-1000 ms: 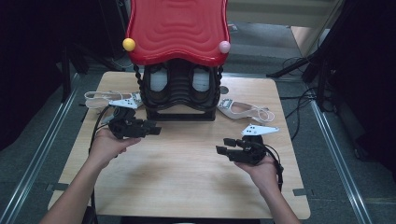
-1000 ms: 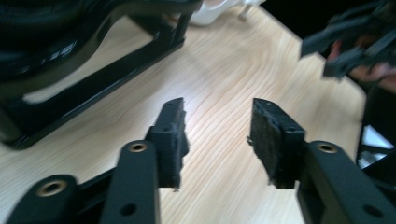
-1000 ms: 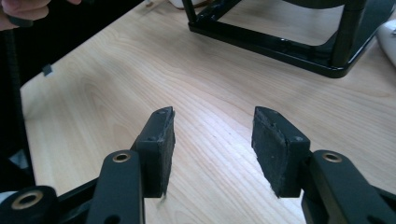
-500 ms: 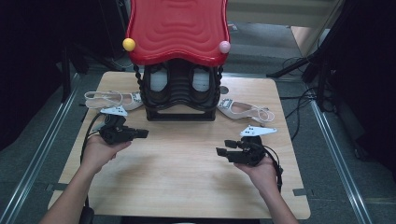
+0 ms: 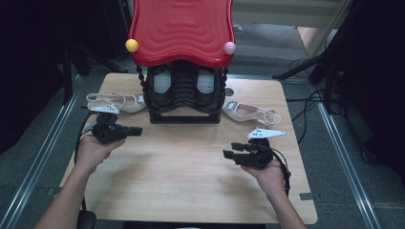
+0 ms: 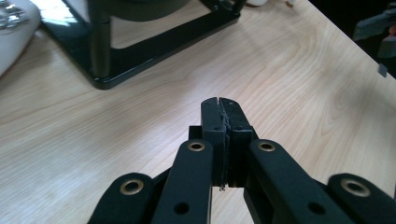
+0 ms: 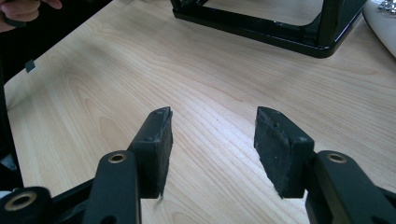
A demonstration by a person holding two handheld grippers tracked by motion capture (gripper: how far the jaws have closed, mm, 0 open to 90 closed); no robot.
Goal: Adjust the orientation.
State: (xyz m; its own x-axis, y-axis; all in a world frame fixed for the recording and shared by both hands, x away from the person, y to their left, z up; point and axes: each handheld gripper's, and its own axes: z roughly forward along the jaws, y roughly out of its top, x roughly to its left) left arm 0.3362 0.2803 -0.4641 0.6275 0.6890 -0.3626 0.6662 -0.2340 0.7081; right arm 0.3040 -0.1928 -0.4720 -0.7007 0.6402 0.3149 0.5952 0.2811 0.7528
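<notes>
Left gripper (image 5: 136, 130) | you just clenched it empty, near the desk's (image 5: 191, 191) left edge beside the left shoe (image 5: 117, 102) | right gripper (image 5: 230, 150) released, hovering | right shoe (image 5: 248, 112) untouched by rack (image 5: 184, 102) | nothing grasped yet.

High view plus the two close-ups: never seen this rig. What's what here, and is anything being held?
There is no robot arm: a person holds a two-jaw tool in each hand. The high view looks down on a wooden table from the person's side. The left gripper and the right gripper both hover over bare wood.

Each close-up comes from a camera that rides on one gripper and looks along its black jaws. In the left gripper view the jaws are pressed together with nothing between them; they have just been closing. In the right gripper view they stand apart, also empty.

On the table: a black rack under a red wavy top, with a pale shoe to its left and another to its right.
</notes>
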